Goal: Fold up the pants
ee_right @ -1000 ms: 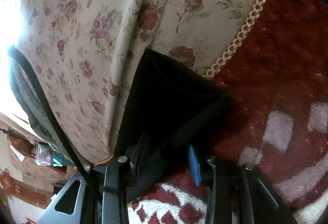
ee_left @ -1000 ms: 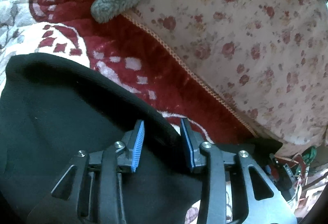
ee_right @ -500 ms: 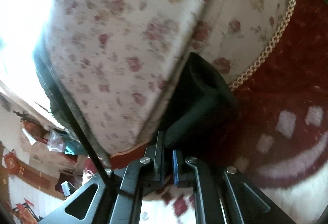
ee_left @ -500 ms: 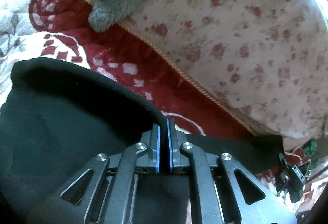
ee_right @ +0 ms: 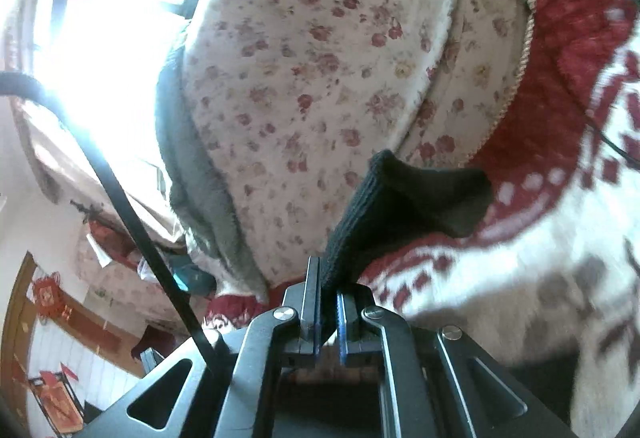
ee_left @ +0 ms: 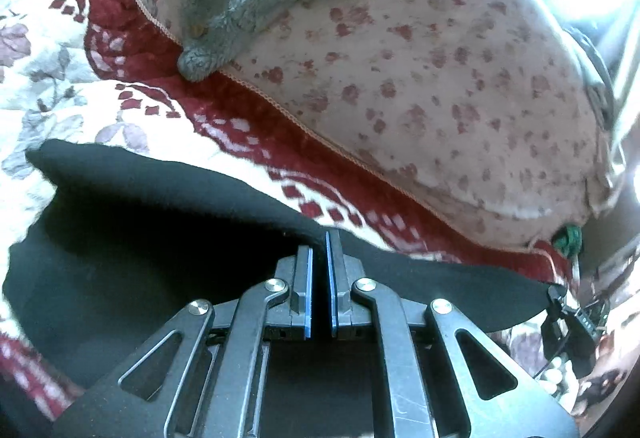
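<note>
Both grippers, left gripper (ee_left: 319, 278) and right gripper (ee_right: 328, 298), are clamped tight on the black pants (ee_left: 140, 238), lifting an edge off the red blanket (ee_left: 132, 33). Soft, floppy knit, so grabbing the edge makes sense.

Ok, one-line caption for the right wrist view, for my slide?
Right gripper shut on a corner of the black pants, lifted above the red-and-white blanket beside a floral pillow.
</note>
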### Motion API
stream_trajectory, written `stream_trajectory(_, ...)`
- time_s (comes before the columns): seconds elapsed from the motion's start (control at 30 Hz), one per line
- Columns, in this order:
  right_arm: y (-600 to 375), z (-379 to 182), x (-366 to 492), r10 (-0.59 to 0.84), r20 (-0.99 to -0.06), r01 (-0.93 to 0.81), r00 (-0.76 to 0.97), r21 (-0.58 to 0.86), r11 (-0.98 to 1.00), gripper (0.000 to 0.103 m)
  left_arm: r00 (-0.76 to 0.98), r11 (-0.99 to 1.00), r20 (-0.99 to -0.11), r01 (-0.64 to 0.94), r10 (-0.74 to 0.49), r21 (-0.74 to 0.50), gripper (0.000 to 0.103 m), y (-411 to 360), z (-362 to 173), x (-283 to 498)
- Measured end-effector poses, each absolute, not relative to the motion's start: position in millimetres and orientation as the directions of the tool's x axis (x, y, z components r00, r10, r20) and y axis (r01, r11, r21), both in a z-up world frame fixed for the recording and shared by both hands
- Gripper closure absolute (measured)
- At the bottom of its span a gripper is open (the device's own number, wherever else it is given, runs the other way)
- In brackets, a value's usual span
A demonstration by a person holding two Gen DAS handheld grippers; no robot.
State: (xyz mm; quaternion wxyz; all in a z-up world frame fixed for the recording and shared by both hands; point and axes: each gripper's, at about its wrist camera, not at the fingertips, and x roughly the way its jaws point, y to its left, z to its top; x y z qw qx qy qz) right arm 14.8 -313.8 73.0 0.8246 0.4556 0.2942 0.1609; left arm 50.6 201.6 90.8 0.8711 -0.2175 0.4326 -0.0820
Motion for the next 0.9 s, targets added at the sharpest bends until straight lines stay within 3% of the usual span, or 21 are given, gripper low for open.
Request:
stream_trajectory(0.13, -313.3, 63.8, -41.9, 0.523, -0.361, 0.022, 0.772, 0.838, 0.545, 0.098, 0.591, 0.922, -0.746, -0.009, -0.307, -0.387, 0.098, 195.3, 80.1, 9.6)
stream_trajectory(0.27, -318.4, 15.4, -85.5, 0.517, -0.416, 0.129, 0.748, 0.855, 0.502, 0.098, 0.536, 0.952, -0.807, -0.018, -0.248, -0.305, 0.098, 189.2, 43.3, -15.1)
stream_trajectory(0.33, -320.6, -12.8, -97.9, 0.508, -0.450, 0.198, 0.734, 0.858, 0.474, 0.098, 0.508, 0.951, -0.826, -0.043, -0.242, -0.305, 0.098, 192.4, 28.1, -17.3)
stream_trajectory(0.4, -322.5, -25.0, -104.3, 0.513, -0.420, 0.202, 0.749, 0.882, 0.427, 0.098, 0.511, 0.944, -0.822, -0.058, -0.252, -0.326, 0.098, 197.7, 21.7, -20.7)
stream_trajectory(0.9, -320.6, 11.0, -115.2, 0.502, -0.390, 0.128, 0.771, 0.869, 0.479, 0.098, 0.600, 0.942, -0.762, -0.043, -0.243, -0.334, 0.098, 210.6, 51.2, -36.5)
